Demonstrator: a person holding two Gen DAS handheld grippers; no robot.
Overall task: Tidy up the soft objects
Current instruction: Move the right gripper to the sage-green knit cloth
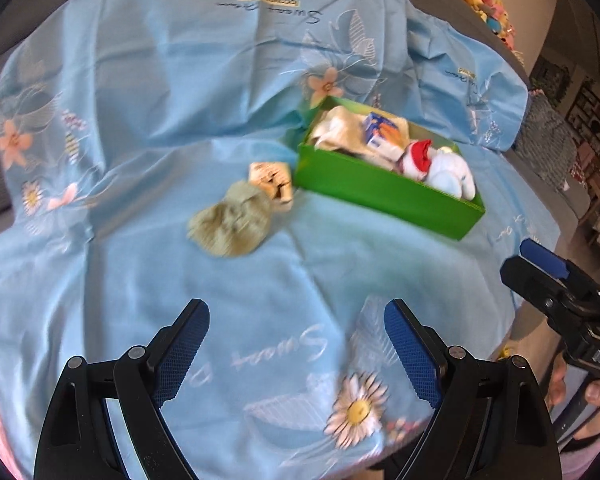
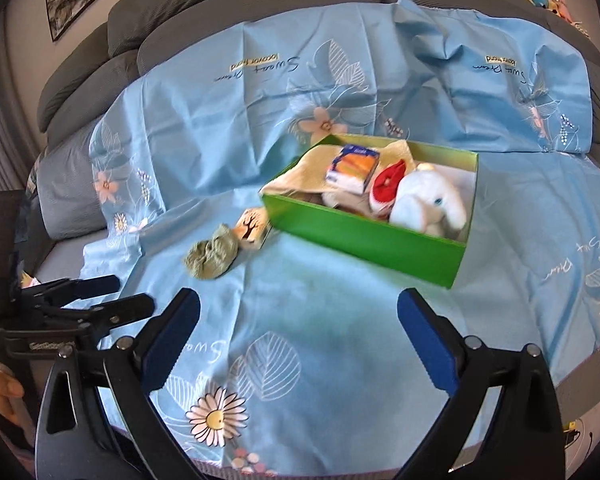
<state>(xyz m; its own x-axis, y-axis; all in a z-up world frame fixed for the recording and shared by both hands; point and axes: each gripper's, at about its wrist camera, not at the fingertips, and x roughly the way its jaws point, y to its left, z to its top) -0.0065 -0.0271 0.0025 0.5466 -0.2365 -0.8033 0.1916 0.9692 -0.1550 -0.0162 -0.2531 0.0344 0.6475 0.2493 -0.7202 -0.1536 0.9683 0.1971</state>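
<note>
Soft things sat in two places when I looked. Most were inside the green box (image 2: 364,236): a white plush toy (image 2: 428,204), a red and white sock (image 2: 388,184), a cream cloth (image 2: 300,176) and a small tissue pack (image 2: 352,168). The box stood on the blue flower sheet (image 2: 300,340), far from my fingers and a bit to the right.

Two things lay outside it. A green-grey sock ball (image 1: 230,222) rested on the sheet, left of the box. A little tan pack with a tree picture (image 1: 274,184) sat between the sock ball and the box, touching the ball and just beside the box's near left corner.

My left gripper (image 1: 296,354) was spread wide with nothing between its fingers. The sock ball lay well ahead of it, a little to the left. My right gripper (image 2: 298,350) was spread wide too, and held nothing. The box lay ahead of it, well apart from both blue pads (image 2: 428,344).
</note>
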